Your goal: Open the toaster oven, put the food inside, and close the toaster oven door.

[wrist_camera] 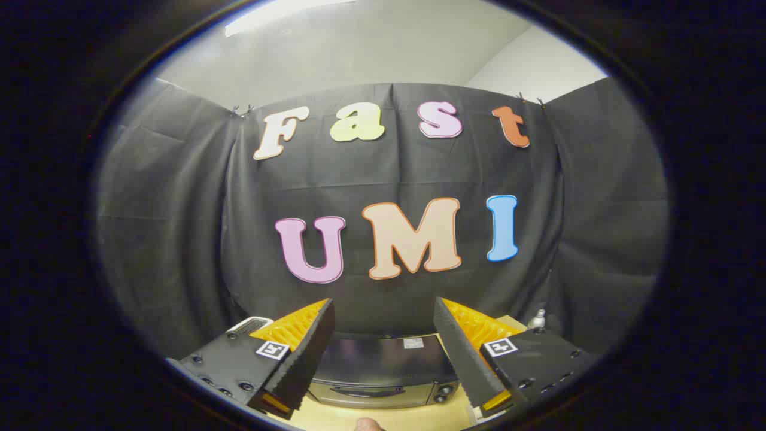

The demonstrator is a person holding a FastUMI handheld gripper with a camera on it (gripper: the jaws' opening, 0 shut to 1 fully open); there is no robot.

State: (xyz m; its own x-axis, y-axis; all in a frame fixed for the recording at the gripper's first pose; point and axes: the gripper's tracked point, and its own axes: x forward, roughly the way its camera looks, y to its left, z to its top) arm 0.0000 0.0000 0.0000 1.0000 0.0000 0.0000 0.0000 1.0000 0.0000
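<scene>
Facing the spread, empty gripper [383,317], the toaster oven [380,371] lies crosswise beyond its fingers, door shut.

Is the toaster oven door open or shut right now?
Shut: the toaster oven door sits flush, handle against its front. The gripper is open, holding nothing.

A bright white ceiling light strip [287,15] is glaring overhead; fisheye distortion is bending the edges, leaving the lower scene dim.
</scene>
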